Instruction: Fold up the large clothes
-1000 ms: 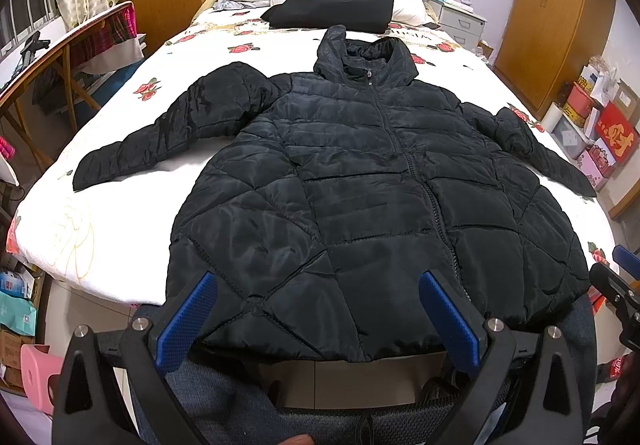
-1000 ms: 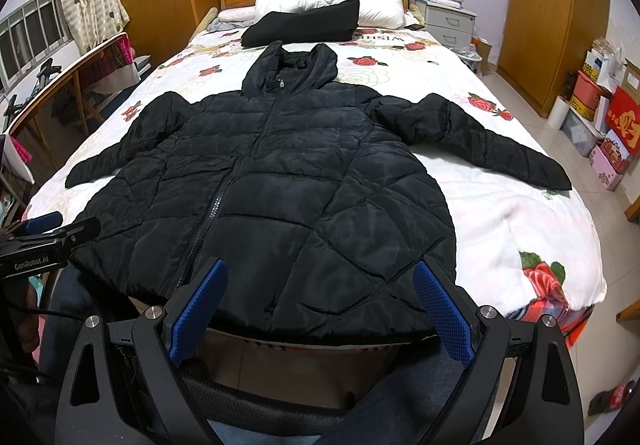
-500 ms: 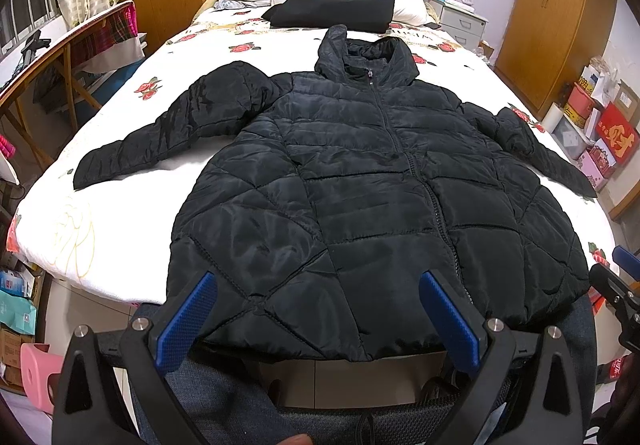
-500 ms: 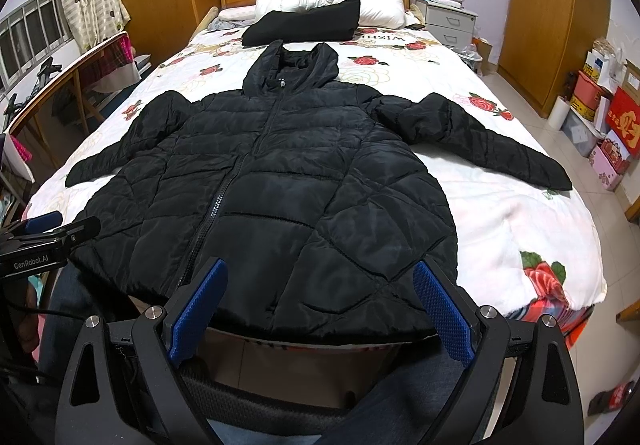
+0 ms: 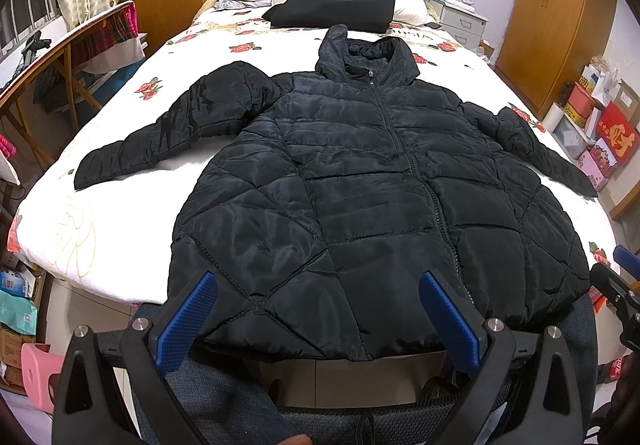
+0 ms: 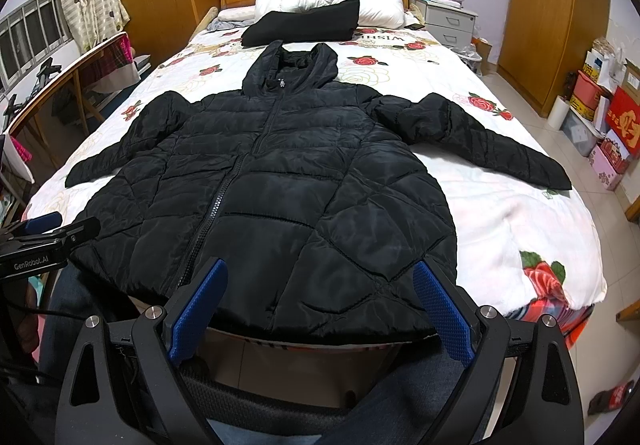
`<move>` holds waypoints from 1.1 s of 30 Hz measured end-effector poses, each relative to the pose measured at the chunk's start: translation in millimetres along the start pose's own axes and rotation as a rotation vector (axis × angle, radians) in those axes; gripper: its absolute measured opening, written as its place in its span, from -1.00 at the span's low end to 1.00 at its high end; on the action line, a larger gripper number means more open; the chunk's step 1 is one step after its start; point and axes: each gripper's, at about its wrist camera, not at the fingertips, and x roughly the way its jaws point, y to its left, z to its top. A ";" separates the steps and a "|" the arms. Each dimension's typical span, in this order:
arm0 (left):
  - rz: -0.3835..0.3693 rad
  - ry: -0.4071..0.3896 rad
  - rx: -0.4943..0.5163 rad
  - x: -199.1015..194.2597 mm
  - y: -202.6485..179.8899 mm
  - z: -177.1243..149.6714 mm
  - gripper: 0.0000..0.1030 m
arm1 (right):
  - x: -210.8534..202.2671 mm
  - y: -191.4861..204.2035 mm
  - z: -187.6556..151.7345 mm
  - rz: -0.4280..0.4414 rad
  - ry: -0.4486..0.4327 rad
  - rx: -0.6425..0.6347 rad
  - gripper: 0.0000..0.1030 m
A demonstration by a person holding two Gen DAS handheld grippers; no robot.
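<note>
Black quilted jacket [image 5: 360,181] fills the frame's centre, zipped and spread flat on the bed [image 5: 120,149] (ready for folding, I judge). Left gripper [image 5: 316,319] and right gripper [image 6: 320,311] hover wide open, empty, low in frame.

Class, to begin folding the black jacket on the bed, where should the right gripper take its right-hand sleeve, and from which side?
Probably at the cuff of the jacket, coming from the bed's right edge: the sleeve lies flat, stretched outward, its end free.
</note>
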 end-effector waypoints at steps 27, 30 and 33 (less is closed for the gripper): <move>0.013 -0.011 -0.013 5.3 13.9 4.7 0.99 | 11.1 8.5 5.7 0.035 -0.001 -0.017 0.83; 0.039 -0.011 -0.008 9.4 16.5 7.5 0.99 | 12.9 9.5 11.0 0.043 -0.006 -0.024 0.83; 0.053 -0.013 -0.004 13.8 18.9 10.1 0.99 | 19.2 14.2 17.3 0.053 0.002 -0.039 0.83</move>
